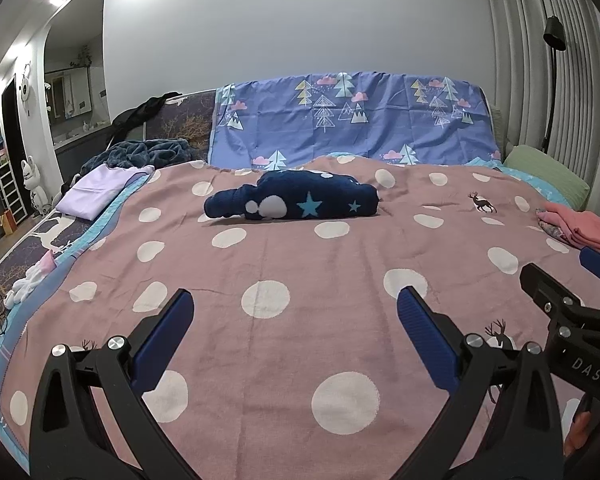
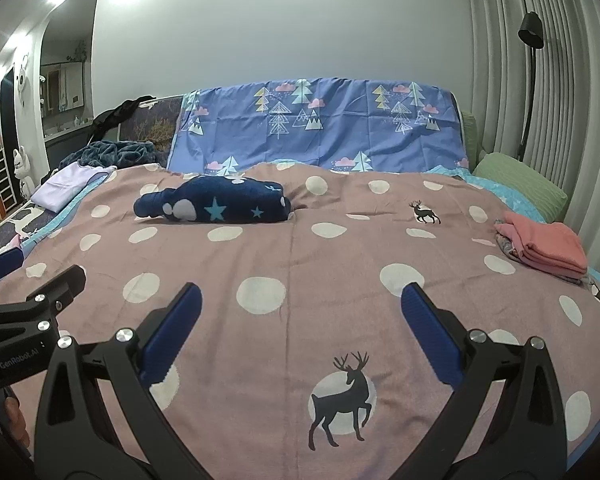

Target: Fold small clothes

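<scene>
Both tongs apart, empty: left gripper point(image 1: 294, 310), right gripper point(image 2: 300, 304) | navy garment point(image 2: 214, 202) at 11 o'clock, unfolded | I judged pink stack point(image 2: 544, 248) at 2 o'clock set aside as done

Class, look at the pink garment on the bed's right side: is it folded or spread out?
Folded. The pink garment lies as a compact stack of layered edges on the spotted bedspread, not spread flat.

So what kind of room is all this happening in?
Most likely a bedroom at home: a bed under a pink dotted bedspread, a green pillow at its head, and a floor lamp beside the curtains.
</scene>
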Motion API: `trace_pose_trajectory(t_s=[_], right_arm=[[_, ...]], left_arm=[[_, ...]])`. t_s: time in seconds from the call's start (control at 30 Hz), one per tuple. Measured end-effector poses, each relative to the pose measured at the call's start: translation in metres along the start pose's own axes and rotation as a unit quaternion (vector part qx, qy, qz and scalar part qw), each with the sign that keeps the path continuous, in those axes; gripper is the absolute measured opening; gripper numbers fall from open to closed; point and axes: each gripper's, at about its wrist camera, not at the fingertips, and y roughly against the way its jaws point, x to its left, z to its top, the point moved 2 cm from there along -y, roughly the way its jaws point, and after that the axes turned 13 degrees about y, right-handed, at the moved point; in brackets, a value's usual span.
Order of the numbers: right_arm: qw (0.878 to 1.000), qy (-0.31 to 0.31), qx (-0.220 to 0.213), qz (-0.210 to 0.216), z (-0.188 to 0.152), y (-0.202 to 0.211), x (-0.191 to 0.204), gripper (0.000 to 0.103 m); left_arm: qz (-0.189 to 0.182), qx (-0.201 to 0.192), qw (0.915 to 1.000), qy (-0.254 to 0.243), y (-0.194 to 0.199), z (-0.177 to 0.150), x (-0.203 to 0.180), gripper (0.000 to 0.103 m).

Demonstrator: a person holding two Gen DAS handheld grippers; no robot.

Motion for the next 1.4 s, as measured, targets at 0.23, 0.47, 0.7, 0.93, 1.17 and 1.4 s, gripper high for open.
trace_pose_trajectory(t_s=[0.23, 0.47, 0.7, 0.93, 1.17, 1.4], right_arm=[[1.0, 0.0, -0.001, 0.0, -0.0001, -0.0001, -0.0011, 0.101], [1.0, -0.001, -0.001, 0.001, 0.0007, -0.0009, -0.0025, 0.101], [1.0, -0.003, 0.0, 0.0, 0.0015, -0.001, -0.0033, 0.101], [1.0, -0.007, 0.002, -0.001, 0.0036, -0.0011, -0.0048, 0.101], [1.0, -0.007, 0.003, 0.0, 0.0037, -0.0014, -0.0053, 0.101], [1.0, -0.01, 0.006, -0.001, 0.0002, -0.0021, -0.0053, 0.101]], left_arm=[[0.0, -0.001, 1.0, 0.0, 0.0003, 0.0008, 0.0007, 0.102], [0.0, -0.001, 1.0, 0.0, 0.0008, 0.0006, -0.0005, 0.102], [0.0, 0.0, 1.0, 0.0, 0.0009, 0.0004, -0.0009, 0.102], [0.001, 0.0, 1.0, 0.0, 0.0013, -0.0009, -0.0009, 0.102], [0.002, 0.001, 1.0, 0.0, 0.0015, 0.0, -0.0018, 0.102], [0.0, 0.006, 1.0, -0.002, -0.0003, -0.0042, 0.0027, 0.102]])
